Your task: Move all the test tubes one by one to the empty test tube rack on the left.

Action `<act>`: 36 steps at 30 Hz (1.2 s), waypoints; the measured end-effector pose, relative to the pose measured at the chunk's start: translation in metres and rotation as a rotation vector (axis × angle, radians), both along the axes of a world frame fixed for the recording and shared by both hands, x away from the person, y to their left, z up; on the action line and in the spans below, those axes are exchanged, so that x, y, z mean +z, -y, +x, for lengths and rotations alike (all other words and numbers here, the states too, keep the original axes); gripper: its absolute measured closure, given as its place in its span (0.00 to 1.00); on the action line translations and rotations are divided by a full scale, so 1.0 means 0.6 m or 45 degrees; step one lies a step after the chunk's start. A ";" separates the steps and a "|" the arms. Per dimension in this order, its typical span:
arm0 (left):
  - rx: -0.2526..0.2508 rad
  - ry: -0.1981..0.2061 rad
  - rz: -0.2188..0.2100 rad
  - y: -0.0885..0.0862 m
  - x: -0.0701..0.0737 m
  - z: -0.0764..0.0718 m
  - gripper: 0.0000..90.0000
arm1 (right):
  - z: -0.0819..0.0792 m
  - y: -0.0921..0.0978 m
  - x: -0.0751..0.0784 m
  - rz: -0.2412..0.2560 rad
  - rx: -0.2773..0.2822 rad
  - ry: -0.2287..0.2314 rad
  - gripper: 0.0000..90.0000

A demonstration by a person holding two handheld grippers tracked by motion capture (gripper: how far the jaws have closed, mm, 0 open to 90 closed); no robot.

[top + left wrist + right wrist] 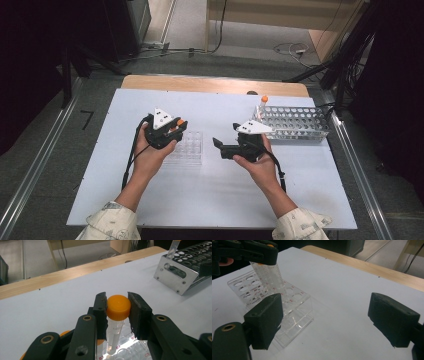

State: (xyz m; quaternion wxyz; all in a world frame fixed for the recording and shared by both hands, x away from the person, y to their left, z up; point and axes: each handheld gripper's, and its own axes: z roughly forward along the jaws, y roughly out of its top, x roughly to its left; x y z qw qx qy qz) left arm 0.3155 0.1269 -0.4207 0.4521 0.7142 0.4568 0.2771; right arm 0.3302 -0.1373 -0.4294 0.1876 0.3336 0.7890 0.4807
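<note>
- A metal rack [295, 122] is sitting at the far right of my white table [210, 200], its top full of round holes.
- One tube with an orange cap [264, 99] is standing upright at that rack's near-left corner.
- A wooden strip [215, 84] is running along the table's far edge.
- Cables [292, 49] are lying on the grey floor beyond it.
- Metal rails [30, 170] are flanking the table on both sides.

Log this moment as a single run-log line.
left gripper: shut on orange-capped clear plastic tube | tube above clear acrylic rack | right gripper: open, holding nothing | perforated metal rack: far right
</note>
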 end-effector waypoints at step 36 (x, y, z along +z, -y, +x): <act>-0.088 -0.046 -0.210 0.022 0.021 -0.017 0.23 | 0.015 0.028 0.013 0.024 -0.088 0.027 0.13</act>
